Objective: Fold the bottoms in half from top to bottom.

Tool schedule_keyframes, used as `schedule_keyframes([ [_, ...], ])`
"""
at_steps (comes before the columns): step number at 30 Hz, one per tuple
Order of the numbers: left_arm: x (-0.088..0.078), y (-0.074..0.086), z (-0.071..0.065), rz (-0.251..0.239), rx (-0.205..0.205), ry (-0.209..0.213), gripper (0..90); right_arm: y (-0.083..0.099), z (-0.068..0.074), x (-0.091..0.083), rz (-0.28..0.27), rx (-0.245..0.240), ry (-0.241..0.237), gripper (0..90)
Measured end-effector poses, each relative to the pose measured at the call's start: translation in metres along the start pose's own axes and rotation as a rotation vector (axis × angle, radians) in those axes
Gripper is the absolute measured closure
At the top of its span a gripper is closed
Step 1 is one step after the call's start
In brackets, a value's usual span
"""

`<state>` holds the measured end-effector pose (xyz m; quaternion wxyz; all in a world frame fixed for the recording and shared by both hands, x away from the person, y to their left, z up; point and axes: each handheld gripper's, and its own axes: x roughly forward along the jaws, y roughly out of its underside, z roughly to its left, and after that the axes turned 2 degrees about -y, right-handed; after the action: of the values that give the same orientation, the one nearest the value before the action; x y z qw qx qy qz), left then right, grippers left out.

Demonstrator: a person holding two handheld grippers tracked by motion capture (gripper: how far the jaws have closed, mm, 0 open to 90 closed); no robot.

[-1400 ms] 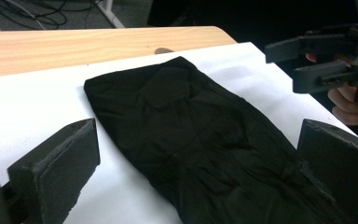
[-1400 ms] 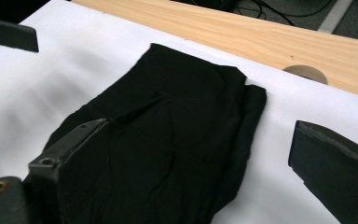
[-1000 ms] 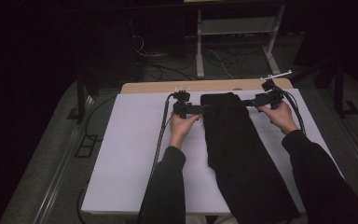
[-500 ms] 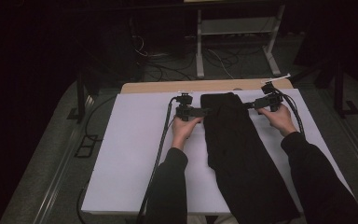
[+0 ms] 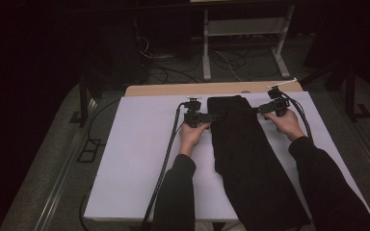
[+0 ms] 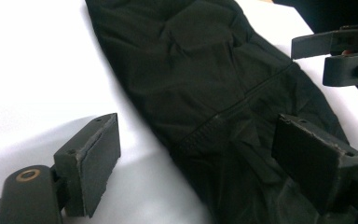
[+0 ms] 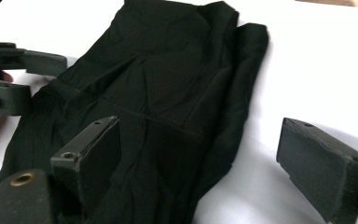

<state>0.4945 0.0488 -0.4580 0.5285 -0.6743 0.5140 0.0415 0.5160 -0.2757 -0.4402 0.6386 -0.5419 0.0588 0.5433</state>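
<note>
Black garment (image 5: 243,149) laid lengthwise on the white table cover (image 5: 135,159), right of centre, one end near the far edge, the other running off the near edge under the person's right sleeve. Looks like folded trousers, waistband seam visible in both gripper views; not certain.

Left gripper (image 5: 211,116) at the garment's left side near the far end, jaws spread wide. In the left gripper view one jaw over bare cover, the other over cloth, so straddling the left border of the fabric (image 6: 200,88). Nothing pinched.

Right gripper (image 5: 261,109) at the opposite side, level with the left. Jaws likewise wide apart; in the right gripper view one over cloth (image 7: 163,93), the other over bare cover to the side. No grip here either.

Likely reason for the placement: symmetric stance on both side borders near the far end, ready to pinch each side at once and lift or fold toward the near edge. Judgement only.

Room: broad bare cover toward the left edge, clear for laying or sliding. Narrower strip toward the right edge. Little room between the garment's far end and the wooden strip (image 5: 173,90) at the far edge. Cable (image 5: 169,149) from left gripper trailing toward the near edge, beside the left forearm; possible snag if swept sideways.
</note>
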Motion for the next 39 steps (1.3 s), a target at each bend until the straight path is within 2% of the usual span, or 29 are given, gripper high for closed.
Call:
schedule_keyframes([
  [4,0.001,0.001,-0.001,-0.006,-0.002,0.006,18.3,0.000,0.002,0.004,0.013,-0.007,-0.010,13.3],
  [11,0.004,0.003,-0.005,-0.009,0.007,0.017,25.7,0.002,0.000,0.011,0.029,0.008,-0.013,13.4],
  [14,0.005,0.003,-0.006,-0.014,-0.002,0.023,32.2,0.003,0.001,0.013,0.035,0.009,-0.012,13.8],
  [19,0.006,0.003,-0.006,-0.020,-0.014,0.024,37.6,0.003,0.003,0.017,0.047,0.006,-0.006,14.7],
  [26,0.007,0.003,-0.008,-0.022,-0.030,0.028,47.0,0.003,0.005,0.017,0.051,0.011,0.005,25.8],
  [29,0.007,0.003,-0.009,-0.022,-0.025,0.015,54.2,0.002,0.004,0.017,0.048,0.022,0.007,37.4],
  [32,0.008,0.003,-0.008,-0.022,-0.047,0.010,64.4,0.002,0.005,0.018,0.048,0.024,0.013,47.4],
  [37,0.008,0.003,-0.002,-0.016,-0.119,0.043,70.8,0.002,0.004,0.018,0.050,0.038,0.029,57.1],
  [39,0.008,0.003,0.000,-0.006,-0.127,0.042,73.7,0.002,0.004,0.018,0.051,0.040,0.035,61.3],
])
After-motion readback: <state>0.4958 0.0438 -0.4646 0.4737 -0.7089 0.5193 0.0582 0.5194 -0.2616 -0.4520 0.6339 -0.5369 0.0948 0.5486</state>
